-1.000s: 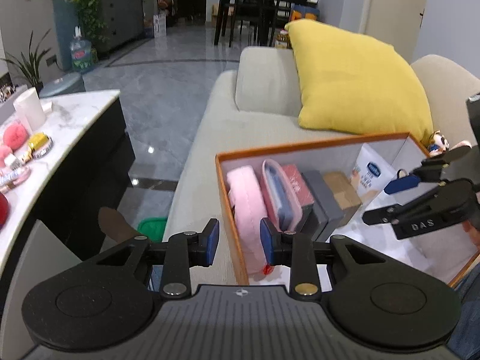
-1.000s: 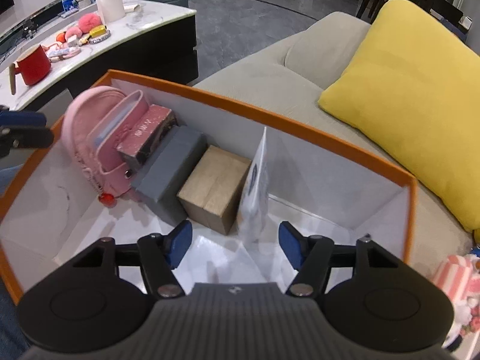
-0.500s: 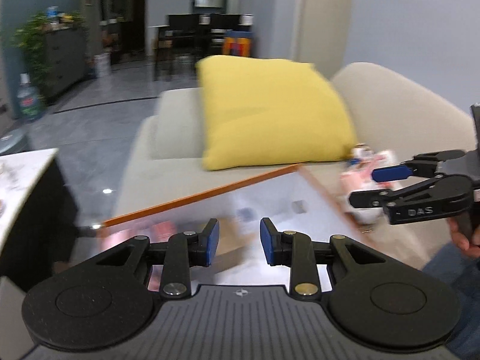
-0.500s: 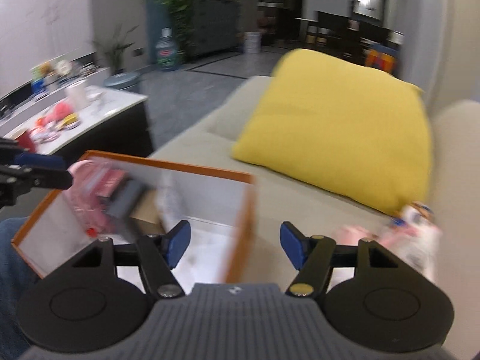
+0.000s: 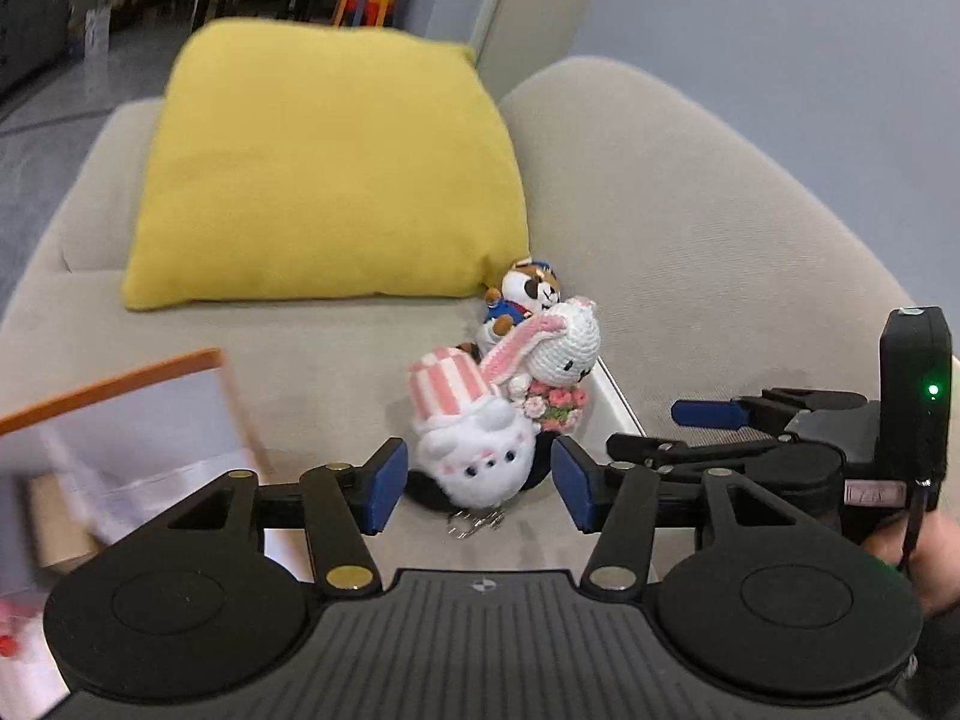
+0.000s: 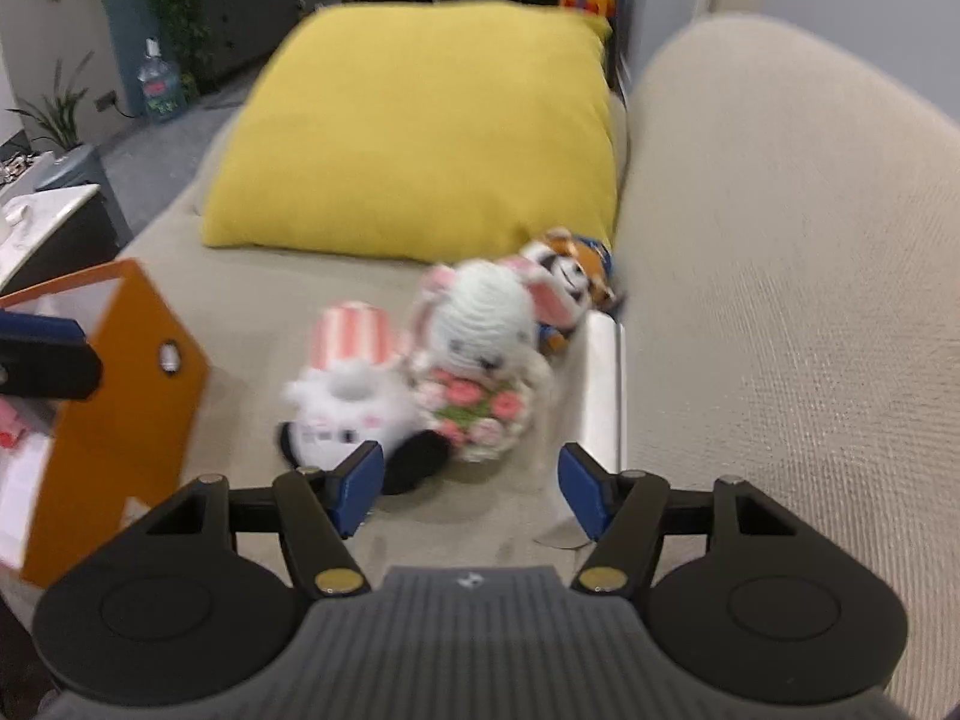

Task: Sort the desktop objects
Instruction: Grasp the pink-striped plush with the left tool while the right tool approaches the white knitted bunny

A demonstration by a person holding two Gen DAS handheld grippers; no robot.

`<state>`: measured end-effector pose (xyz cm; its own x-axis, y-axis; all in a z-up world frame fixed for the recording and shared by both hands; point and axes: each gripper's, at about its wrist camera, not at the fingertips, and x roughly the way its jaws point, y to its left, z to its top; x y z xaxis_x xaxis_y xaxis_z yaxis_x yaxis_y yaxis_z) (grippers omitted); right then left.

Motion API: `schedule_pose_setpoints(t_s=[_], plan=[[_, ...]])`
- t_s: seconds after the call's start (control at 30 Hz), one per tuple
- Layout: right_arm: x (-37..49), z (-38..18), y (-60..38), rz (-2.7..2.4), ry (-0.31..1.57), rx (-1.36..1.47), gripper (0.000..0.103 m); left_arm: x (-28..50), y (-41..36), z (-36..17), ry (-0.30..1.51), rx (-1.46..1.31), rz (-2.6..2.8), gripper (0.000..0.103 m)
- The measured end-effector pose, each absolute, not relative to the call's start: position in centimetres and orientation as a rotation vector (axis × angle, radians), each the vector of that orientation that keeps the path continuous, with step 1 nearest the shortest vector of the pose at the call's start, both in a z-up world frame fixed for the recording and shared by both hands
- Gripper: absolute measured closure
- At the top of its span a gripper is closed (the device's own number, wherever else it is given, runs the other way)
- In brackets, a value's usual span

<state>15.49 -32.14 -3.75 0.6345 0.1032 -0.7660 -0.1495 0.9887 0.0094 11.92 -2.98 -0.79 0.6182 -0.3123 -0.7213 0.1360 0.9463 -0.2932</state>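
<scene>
The left gripper [image 5: 474, 486] has just been opening and its blue pads now stand wide apart, nothing pressed between them, though the white plush with the striped pink hat [image 5: 471, 435] lies on the sofa seat [image 5: 336, 348] right in line with the gap. The right gripper [image 6: 465, 489] is likewise spread and empty, aimed at the crochet bunny with the flower bouquet [image 6: 480, 354], which leans against the hat plush. Behind them a small fox-like plush in blue [image 5: 528, 297] sits tucked at the corner of the yellow cushion [image 5: 324, 162]. The orange box [image 6: 114, 396] stands to the left on the seat.

The step in hand looks like reaching for the toys. To do it well, bring each gripper down so the pads straddle one soft body only, squeeze the plump middle rather than an ear or hat, and lift the two apart so the metal keyring [image 5: 474, 521] does not snag
</scene>
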Motion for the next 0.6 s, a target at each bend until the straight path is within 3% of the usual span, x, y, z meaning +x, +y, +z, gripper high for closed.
schedule_pose_setpoints(t_s=[0.1,0.6], plan=[[17.7,-4.5,-32.5,0.171,0.909,-0.096,0.036,14.7,-4.5,-2.5,0.927,-0.248,-0.221,0.029],[22.5,-8.5,-32.8,0.262,0.941,-0.103,0.036,20.6,-6.3,-10.2,1.09,-0.443,-0.026,0.027]])
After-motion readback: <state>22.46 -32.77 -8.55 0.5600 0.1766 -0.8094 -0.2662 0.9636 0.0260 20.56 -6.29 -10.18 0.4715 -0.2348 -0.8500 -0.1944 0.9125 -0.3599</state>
